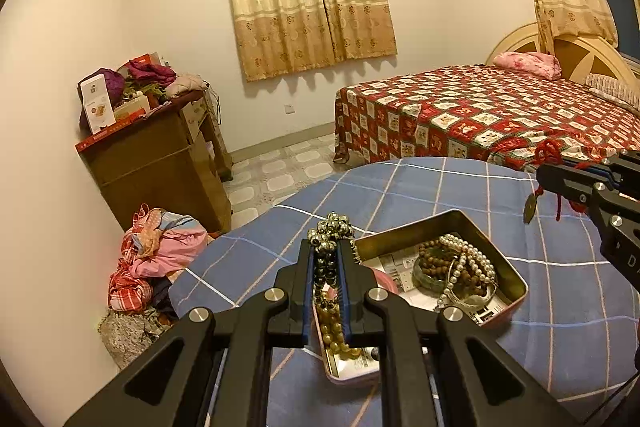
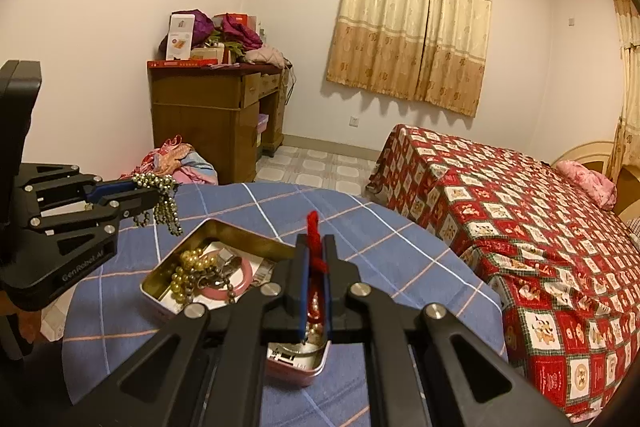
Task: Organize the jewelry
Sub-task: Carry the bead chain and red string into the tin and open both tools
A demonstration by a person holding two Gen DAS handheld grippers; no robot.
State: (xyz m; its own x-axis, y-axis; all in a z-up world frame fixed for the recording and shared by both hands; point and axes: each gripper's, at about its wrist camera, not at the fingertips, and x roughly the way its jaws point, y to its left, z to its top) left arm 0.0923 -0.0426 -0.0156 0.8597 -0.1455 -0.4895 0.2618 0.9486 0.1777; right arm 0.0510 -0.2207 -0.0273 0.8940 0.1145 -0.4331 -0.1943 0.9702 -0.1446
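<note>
My left gripper is shut on a strand of dark metallic beads, held above the near-left part of an open pink tin; it also shows in the right wrist view, beads dangling. The tin holds pearls, brown wooden beads, amber beads and a pink bangle. My right gripper is shut on a red cord above the tin's right side. In the left wrist view the right gripper holds the red cord with a pendant hanging.
The tin sits on a round table with a blue checked cloth. Behind are a bed with a red patterned cover, a wooden desk piled with clothes and boxes, and a heap of clothes on the floor.
</note>
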